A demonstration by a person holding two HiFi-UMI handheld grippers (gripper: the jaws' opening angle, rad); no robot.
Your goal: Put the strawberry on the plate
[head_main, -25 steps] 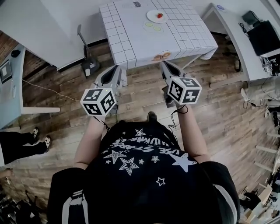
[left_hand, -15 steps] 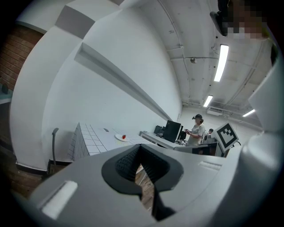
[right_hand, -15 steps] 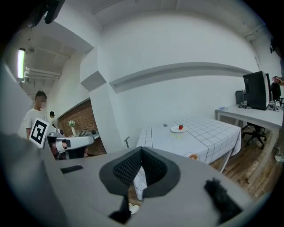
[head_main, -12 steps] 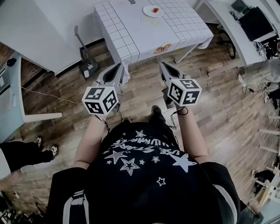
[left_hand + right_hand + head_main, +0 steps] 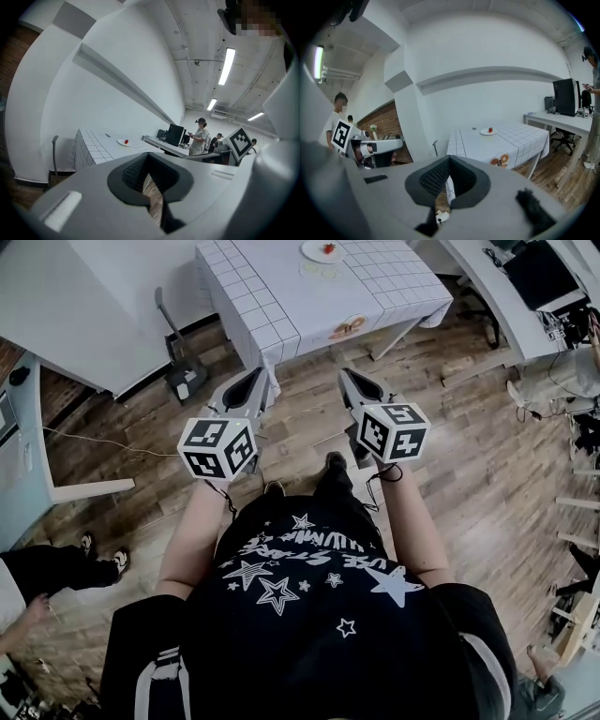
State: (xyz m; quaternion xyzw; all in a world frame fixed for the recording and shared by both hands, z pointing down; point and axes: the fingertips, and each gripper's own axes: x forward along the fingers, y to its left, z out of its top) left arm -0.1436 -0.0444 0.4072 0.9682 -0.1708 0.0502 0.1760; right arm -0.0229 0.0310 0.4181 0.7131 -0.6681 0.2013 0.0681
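Observation:
A red strawberry (image 5: pixel 328 248) lies on a small white plate (image 5: pixel 317 253) on a table with a white checked cloth (image 5: pixel 281 296), at the top of the head view. Both grippers are held over the wooden floor, well short of the table. My left gripper (image 5: pixel 251 381) is shut and holds nothing. My right gripper (image 5: pixel 349 379) is also shut with nothing in it. From the left gripper view the strawberry (image 5: pixel 126 141) and plate (image 5: pixel 123 143) look small and far off beyond the jaws. The right gripper view shows the strawberry (image 5: pixel 490 130) on the plate (image 5: pixel 488 133) too.
A long-handled dustpan (image 5: pixel 183 381) stands by the table's left corner. A white counter (image 5: pixel 84 296) fills the upper left, and a desk with a monitor (image 5: pixel 539 268) sits at the right. A person's legs (image 5: pixel 56 563) stand at the left; other people (image 5: pixel 201 136) stand by desks.
In the head view the table and plate have slid toward the top edge and a little left. Both grippers stay shut and empty at about the same place in the picture.

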